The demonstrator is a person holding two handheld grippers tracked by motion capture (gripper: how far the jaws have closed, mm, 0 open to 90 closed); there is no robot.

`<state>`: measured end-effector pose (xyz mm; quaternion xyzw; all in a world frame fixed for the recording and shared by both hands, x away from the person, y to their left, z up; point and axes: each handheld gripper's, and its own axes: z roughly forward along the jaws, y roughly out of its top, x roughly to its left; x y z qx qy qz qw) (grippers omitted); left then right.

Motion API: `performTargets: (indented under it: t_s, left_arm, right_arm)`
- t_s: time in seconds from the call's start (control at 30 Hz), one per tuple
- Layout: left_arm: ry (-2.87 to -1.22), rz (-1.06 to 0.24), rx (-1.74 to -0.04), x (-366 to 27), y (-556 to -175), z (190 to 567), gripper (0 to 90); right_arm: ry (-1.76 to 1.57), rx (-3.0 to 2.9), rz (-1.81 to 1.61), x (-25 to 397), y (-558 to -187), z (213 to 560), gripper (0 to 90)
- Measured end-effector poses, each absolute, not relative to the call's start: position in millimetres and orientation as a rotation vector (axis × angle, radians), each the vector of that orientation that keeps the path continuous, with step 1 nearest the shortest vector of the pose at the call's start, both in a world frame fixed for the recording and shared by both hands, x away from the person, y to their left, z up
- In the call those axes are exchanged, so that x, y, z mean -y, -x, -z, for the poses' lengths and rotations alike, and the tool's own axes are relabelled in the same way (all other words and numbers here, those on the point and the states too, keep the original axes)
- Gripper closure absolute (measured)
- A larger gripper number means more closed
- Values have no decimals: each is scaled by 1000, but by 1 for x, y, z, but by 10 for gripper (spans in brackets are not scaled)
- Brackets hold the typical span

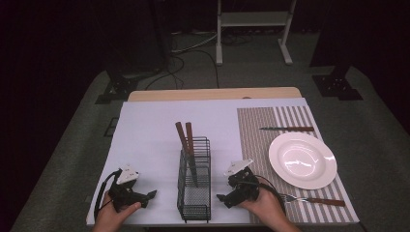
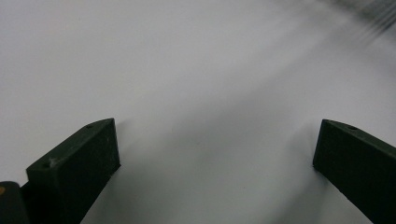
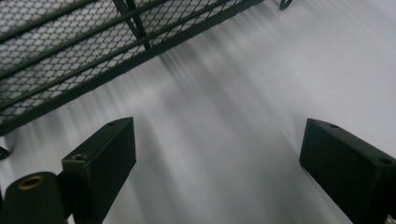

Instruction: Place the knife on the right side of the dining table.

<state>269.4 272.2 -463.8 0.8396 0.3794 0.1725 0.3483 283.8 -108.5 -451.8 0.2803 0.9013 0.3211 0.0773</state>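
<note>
Inspection from my station: my right gripper (image 1: 223, 199) rests low on the white table cover (image 1: 145, 130), jaws spread wide with nothing between them. It points toward the black mesh caddy (image 1: 194, 193), whose base wall runs across the top of the right gripper view (image 3: 70, 56), near the jaw tips but apart from them. My left gripper (image 1: 151, 194) is likewise spread and empty, aimed at the caddy's other side; its own view has bare white cover between the jaws.

The caddy stands upright between the two grippers and holds two wooden-handled utensils (image 1: 184, 135) leaning in its rear compartment. To the right lies a striped placemat (image 1: 256, 145) carrying a white plate (image 1: 302, 159), with a knife (image 1: 286, 128) beyond the plate and a fork (image 1: 314, 199) on its near side, just behind my right hand (image 1: 268, 210).

Judgement: the work appears to be laying out cutlery from the caddy. To do it well, I should raise one gripper above the rim, close on a single handle near its top, and lift straight up, steadying the caddy with the other so it does not tip.
</note>
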Motion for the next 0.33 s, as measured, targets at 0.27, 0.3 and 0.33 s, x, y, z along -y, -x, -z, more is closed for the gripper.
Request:
performTargets:
  t_s: [0.27, 0.3, 0.33]
  left_arm:
    - [-2178, -447, -982, -272, -269, 464, 0]
    - [-2178, -447, -983, -272, -269, 464, 0]
    - [-2178, -447, -983, -272, -269, 464, 0]
  right_arm:
    - [-810, -2671, -960, 107, -279, 456, 93]
    - [-806, -2669, -962, 107, -279, 457, 93]
    - [-807, -2667, -965, 108, -279, 457, 93]
